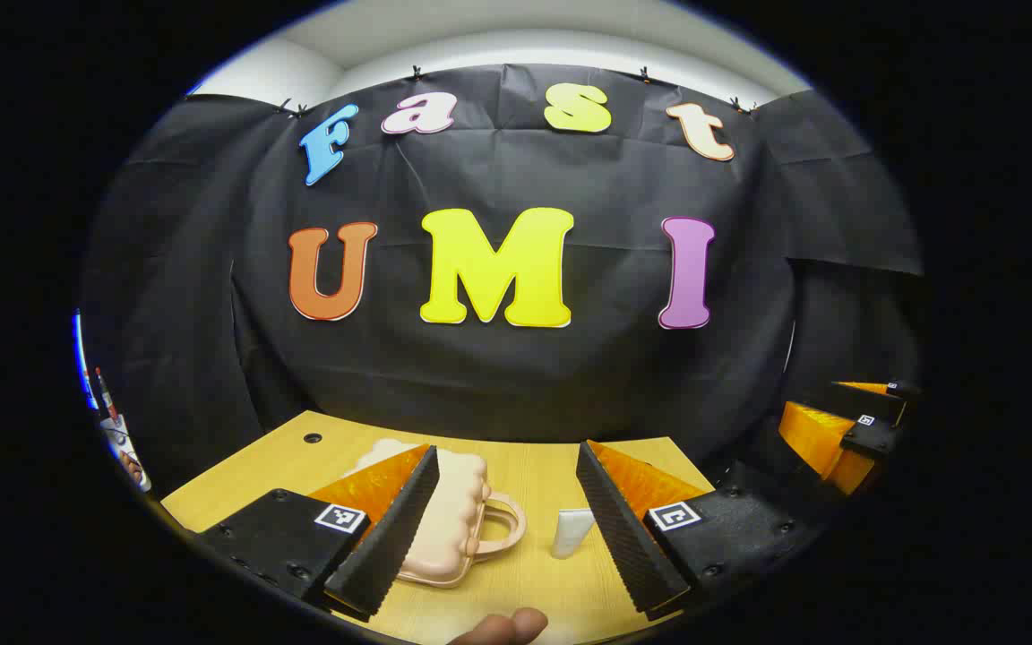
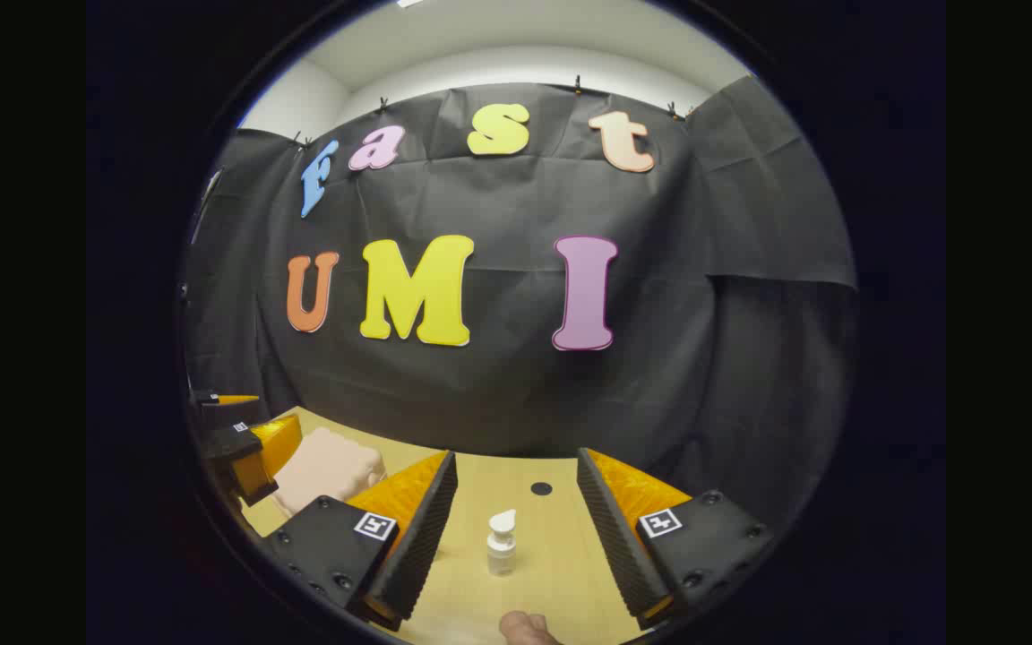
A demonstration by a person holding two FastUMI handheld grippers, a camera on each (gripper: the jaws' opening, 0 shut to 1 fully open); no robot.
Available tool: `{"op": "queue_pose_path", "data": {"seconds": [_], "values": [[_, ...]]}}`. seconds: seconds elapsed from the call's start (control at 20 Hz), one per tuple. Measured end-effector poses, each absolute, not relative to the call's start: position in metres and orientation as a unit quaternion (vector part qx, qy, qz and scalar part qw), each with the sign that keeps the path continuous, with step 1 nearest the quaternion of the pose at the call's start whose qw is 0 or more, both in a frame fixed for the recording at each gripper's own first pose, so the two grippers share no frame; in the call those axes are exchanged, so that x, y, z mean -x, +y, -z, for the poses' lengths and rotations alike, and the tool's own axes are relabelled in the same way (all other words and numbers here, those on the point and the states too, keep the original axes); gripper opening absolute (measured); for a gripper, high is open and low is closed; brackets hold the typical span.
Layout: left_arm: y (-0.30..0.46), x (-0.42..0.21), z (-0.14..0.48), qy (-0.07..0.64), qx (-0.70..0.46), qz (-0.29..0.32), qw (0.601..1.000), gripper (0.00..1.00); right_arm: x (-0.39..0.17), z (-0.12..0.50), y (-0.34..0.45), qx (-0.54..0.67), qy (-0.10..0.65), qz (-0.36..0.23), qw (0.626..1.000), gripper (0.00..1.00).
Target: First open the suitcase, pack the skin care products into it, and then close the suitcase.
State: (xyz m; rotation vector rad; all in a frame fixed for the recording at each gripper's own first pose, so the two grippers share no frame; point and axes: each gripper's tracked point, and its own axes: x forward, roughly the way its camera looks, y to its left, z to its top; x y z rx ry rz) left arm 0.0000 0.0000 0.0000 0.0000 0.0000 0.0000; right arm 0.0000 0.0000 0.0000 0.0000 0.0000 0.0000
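Suitcase lies flat and closed on the wooden table, a small pale pink case with a scalloped edge and a loop handle facing right in the left gripper view. Left gripper hovers above the table with jaws spread wide, nothing between them; its left finger overlaps the case's near side in that view, contact cannot be told. White tube stands just right of the handle, close beside the gripper's right finger. A fingertip shows at the bottom edge. Right gripper appears far right in that view, raised off the table edge.

Right gripper view: right gripper also gapes open and empty, held above the table. Pump bottle, white with a pale cap, stands upright on the table between the two fingers, apart from both. Small dark hole in the tabletop lies beyond the bottle. Suitcase sits at left, lid down, with the left gripper at its far-left side. A fingertip shows at the bottom edge.
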Motion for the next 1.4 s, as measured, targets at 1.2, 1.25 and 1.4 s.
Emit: {"op": "queue_pose_path", "data": {"seconds": [1.2,1.25,1.4], "values": [[0.017,-0.055,0.058,0.019,-0.150,-0.024,0.988,0.99,-0.027,0.038,-0.033,0.031,0.035,0.014,0.999,0.80],[0.022,-0.063,0.071,0.027,-0.172,-0.026,0.984,0.99,-0.027,0.042,-0.043,0.029,0.041,0.023,0.998,0.80],[0.024,-0.073,0.102,0.041,-0.236,-0.019,0.971,0.99,-0.026,0.060,-0.076,0.023,0.058,0.048,0.997,0.80]]}}
